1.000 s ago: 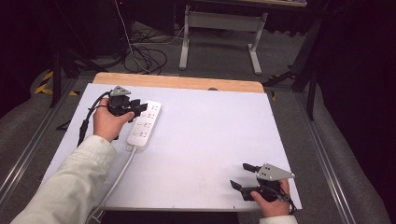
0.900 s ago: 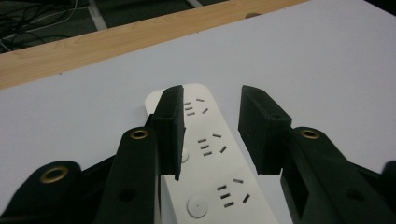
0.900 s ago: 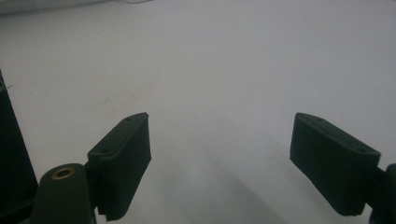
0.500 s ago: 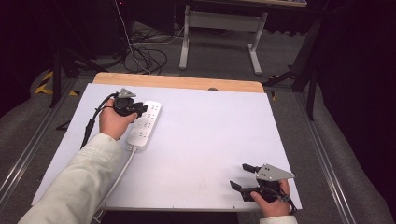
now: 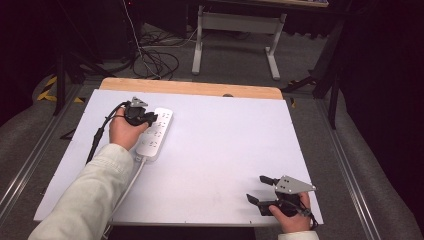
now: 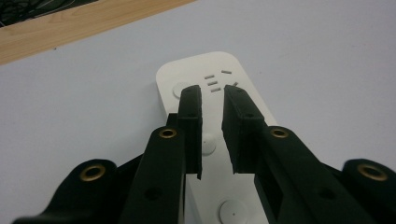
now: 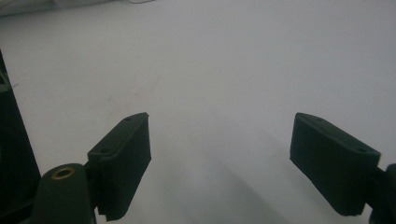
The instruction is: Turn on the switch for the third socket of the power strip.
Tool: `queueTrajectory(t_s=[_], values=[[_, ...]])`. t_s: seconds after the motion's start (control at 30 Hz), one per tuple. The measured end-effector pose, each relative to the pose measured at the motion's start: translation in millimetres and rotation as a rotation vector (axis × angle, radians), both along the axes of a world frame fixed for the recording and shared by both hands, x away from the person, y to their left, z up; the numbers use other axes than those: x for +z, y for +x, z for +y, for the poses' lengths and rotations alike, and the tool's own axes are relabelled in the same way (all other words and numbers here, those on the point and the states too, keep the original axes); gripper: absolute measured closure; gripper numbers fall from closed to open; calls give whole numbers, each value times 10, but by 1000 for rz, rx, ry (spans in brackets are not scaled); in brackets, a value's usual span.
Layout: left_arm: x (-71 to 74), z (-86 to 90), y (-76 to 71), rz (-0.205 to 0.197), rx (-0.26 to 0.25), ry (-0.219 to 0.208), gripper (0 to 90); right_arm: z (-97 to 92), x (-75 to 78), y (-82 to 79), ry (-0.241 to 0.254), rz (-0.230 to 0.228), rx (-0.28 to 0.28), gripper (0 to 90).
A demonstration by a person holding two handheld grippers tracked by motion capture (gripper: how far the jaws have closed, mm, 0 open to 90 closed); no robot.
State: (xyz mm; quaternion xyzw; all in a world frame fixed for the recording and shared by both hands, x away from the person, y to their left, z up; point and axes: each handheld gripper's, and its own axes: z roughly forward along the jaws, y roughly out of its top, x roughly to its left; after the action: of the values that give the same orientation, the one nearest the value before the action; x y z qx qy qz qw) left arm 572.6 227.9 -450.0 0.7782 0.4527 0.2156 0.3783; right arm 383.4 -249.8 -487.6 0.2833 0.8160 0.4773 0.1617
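A white power strip (image 5: 158,134) lies on the white table top (image 5: 225,135) at the far left, its white cord (image 5: 128,184) running back toward the near edge. My left gripper (image 5: 152,119) hovers over the strip's far half. In the left gripper view the jaws of the left gripper (image 6: 212,95) stand almost together with only a thin gap, nothing between them, above the power strip (image 6: 223,65) with its slots and round buttons. My right gripper (image 5: 255,189) rests near the front right corner, wide open. Bare table shows between the pads of the right gripper (image 7: 219,135).
A wooden strip (image 5: 190,88) borders the table's far edge. Beyond it, a grey metal stand (image 5: 235,30) and tangled cables (image 5: 155,57) sit on the floor. The left gripper's black cable (image 5: 100,132) trails along the left side of the table.
My left gripper has slid a little to the right and nearer over the power strip. The right gripper has stayed where it was.
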Motion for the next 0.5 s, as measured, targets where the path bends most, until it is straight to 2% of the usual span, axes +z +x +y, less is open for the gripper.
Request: queueTrajectory(t_s=[0.1,0.2,0.3,0.5], values=[[-16,15,16,0,1,18,799,0,2,-2,1,-1,2,208],[-40,13,27,9,3,14,820,-11,6,-5,3,-3,1,208],[-60,15,40,16,-3,35,847,-13,5,-5,3,-2,2,207],[-89,-13,44,36,0,27,875,-9,3,-4,3,0,4,208]])
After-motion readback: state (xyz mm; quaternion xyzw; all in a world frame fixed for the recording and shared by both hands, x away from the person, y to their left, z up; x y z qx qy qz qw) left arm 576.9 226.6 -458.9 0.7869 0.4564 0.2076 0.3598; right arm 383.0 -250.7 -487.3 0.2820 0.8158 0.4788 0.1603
